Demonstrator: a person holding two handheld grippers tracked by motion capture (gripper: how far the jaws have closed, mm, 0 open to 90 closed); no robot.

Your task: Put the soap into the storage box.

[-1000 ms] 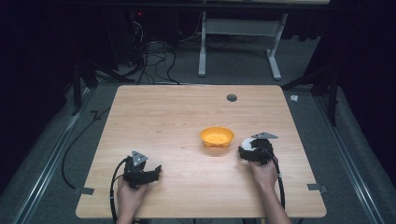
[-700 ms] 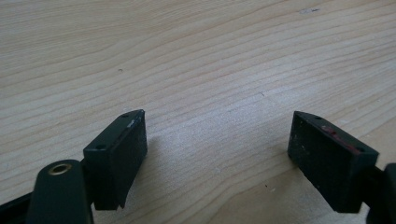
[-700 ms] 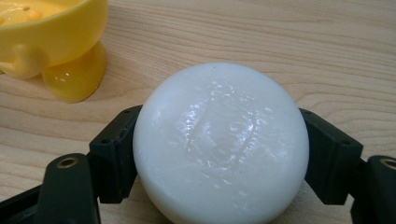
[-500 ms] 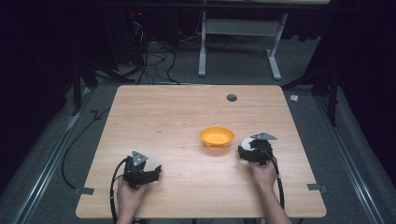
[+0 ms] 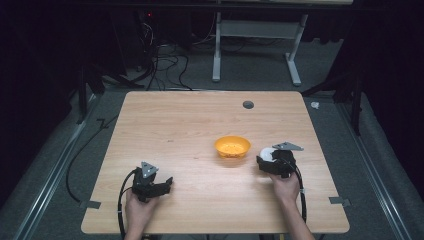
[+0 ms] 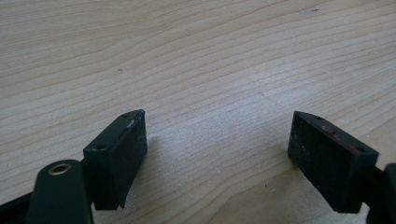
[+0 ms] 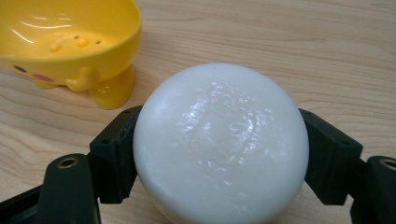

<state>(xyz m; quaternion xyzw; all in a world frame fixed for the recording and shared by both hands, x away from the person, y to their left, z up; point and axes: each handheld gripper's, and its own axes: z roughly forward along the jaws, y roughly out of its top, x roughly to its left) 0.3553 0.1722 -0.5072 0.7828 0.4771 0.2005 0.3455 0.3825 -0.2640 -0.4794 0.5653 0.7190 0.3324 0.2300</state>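
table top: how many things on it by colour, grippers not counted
yellow: 1, the bowl
white: 1, the round soap-like puck, clamped in the right gripper
total: 2

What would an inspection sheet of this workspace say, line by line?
Surface: wooden table, bare wood, one round grommet hole near the far edge.
Job's things: white round soap clamped in the right gripper; yellow dish beside it, holding nothing.
Clutter: nothing seen on the table.
Grippers: left gripper open, with nothing between the jaws, low over the wood; right gripper's jaws have just been closing, pads on the soap.
Cables: one trails from each gripper; a tangle on the floor behind.
Surroundings: dark room, white desk frame, grey floor.
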